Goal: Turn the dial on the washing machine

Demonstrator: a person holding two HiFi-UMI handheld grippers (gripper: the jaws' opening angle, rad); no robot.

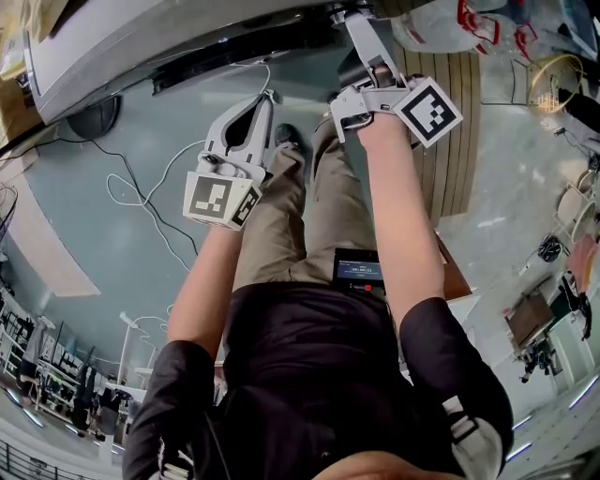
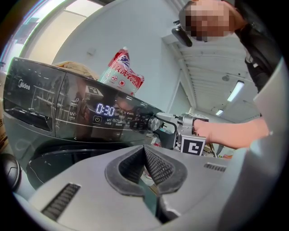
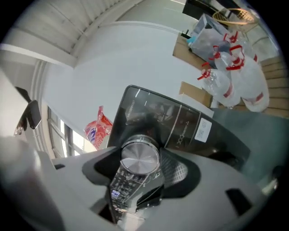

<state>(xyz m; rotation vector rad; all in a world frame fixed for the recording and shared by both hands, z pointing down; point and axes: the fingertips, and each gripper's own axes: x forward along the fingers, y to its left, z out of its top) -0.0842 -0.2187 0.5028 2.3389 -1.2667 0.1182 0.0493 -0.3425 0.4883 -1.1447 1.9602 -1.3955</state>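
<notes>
The dark washing machine (image 1: 141, 47) shows its control panel (image 2: 67, 113) with a lit 0:30 display (image 2: 105, 109). Its round silver dial (image 3: 140, 155) sits between the jaws of my right gripper (image 3: 141, 162), a pad close on either side; I see no firm press, so it is open. From the left gripper view, the right gripper (image 2: 162, 121) reaches the dial (image 2: 155, 124) side-on. In the head view the right gripper (image 1: 352, 14) is raised to the machine's front. My left gripper (image 2: 145, 155) is shut and empty, held lower and apart from the panel (image 1: 262, 98).
A red and white bag (image 2: 122, 70) lies on top of the machine. White cable (image 1: 141, 187) trails over the floor at the left. Clear plastic bags (image 3: 230, 67), cardboard and a slatted wooden panel (image 1: 455, 141) stand to the right, with a wire basket (image 1: 553, 84).
</notes>
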